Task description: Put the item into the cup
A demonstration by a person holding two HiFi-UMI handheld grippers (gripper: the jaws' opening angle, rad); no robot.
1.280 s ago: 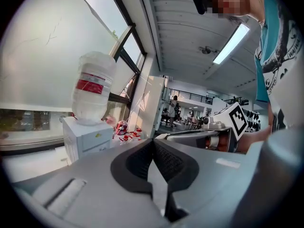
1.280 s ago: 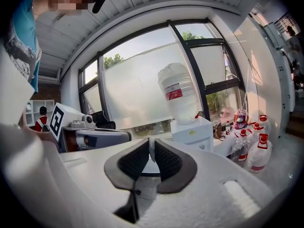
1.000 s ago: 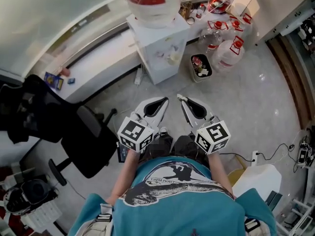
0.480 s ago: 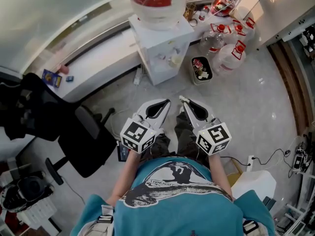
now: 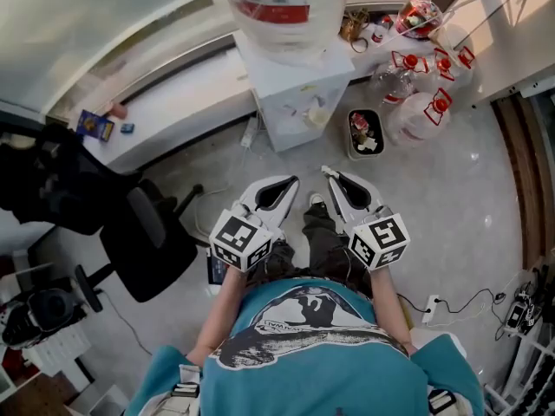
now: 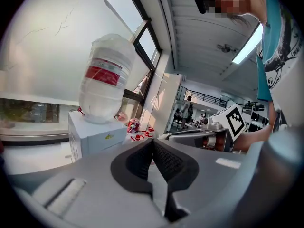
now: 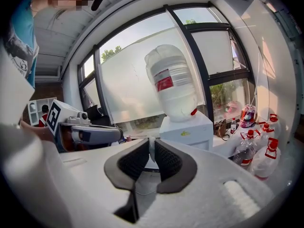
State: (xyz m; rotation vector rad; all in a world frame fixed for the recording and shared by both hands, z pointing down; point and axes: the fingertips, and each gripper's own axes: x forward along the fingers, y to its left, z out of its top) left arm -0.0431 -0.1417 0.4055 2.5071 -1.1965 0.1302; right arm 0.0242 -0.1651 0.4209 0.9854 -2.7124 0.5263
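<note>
Both grippers are held side by side at waist height in front of the person, above the floor. In the head view my left gripper (image 5: 290,181) is shut and empty. My right gripper (image 5: 326,172) is shut too, with nothing between its fingers. From the left gripper view the black pads (image 6: 164,158) meet at the tip, and the right gripper (image 6: 190,136) shows beside it. From the right gripper view the jaws are closed, with the left gripper (image 7: 90,134) at the left. I cannot make out a cup or an item to pick.
A white water dispenser (image 5: 299,89) with a large bottle (image 5: 282,7) stands straight ahead. A small waste bin (image 5: 364,134) and several water jugs (image 5: 425,111) are at its right. A black office chair (image 5: 147,241) is at the left, below a white counter (image 5: 173,102). Cables (image 5: 451,303) lie at the lower right.
The dispenser, bin and jugs have slid down and rightward in the head view as the person moved. Both grippers stay shut, side by side.
</note>
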